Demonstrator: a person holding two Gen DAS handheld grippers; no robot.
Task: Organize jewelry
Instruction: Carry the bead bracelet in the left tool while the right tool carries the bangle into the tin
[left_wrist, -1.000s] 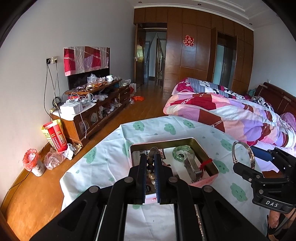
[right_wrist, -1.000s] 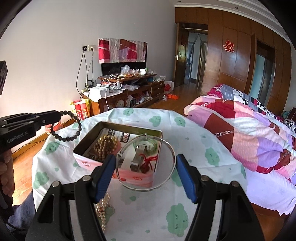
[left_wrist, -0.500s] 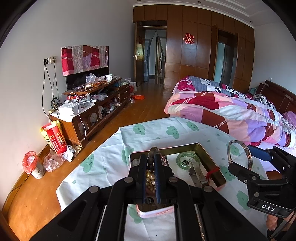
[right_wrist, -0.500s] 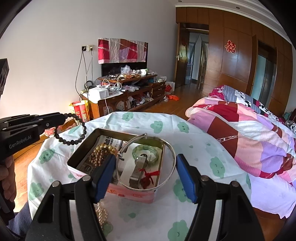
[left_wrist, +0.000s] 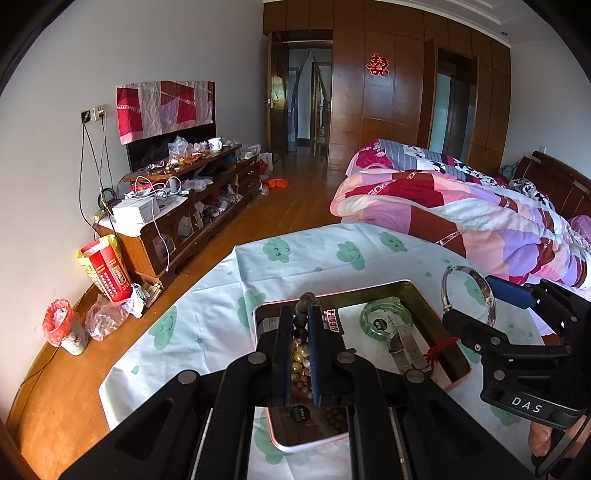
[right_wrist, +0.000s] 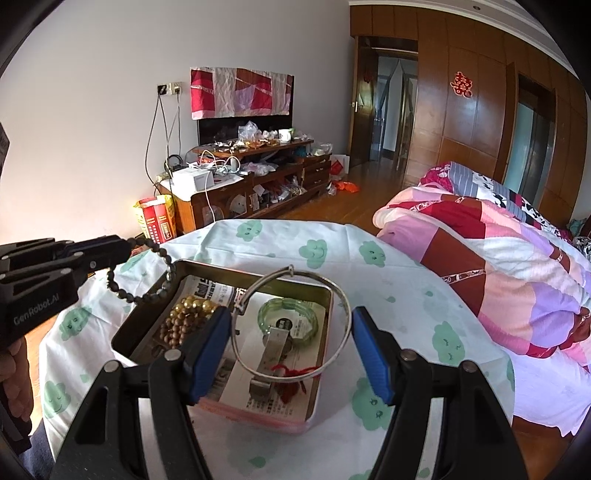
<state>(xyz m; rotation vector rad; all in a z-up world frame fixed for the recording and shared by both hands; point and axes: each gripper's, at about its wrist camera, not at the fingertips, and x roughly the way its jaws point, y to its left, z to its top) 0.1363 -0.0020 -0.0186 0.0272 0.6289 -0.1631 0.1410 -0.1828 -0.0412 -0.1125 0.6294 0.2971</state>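
An open metal tin (left_wrist: 351, 290) (right_wrist: 144, 314) sits on a table covered by a cloud-print cloth (left_wrist: 221, 314). Inside lie a green bangle (left_wrist: 384, 321) (right_wrist: 288, 317), gold beads (right_wrist: 192, 306), brown beads (right_wrist: 173, 328) and a metal clasp with red thread (right_wrist: 291, 369). My left gripper (left_wrist: 299, 332) (right_wrist: 122, 245) is shut on a dark bead bracelet (left_wrist: 306, 299) (right_wrist: 162, 258), which dangles over the tin's near-left corner. My right gripper (right_wrist: 291, 347) (left_wrist: 480, 306) is shut on a thin silver bangle (right_wrist: 332, 284) (left_wrist: 489, 299), held above the tin's middle.
A bed with a patchwork quilt (left_wrist: 461, 206) stands right of the table. A cluttered wooden TV cabinet (left_wrist: 192, 199) lines the left wall, with bags (left_wrist: 107, 273) on the wooden floor. A person's hand (right_wrist: 14, 369) shows at the left edge.
Both grippers have moved forward over the tin, which now looks nearer and larger. The bead bracelet now hangs at the tin's corner and the silver bangle is over its contents.
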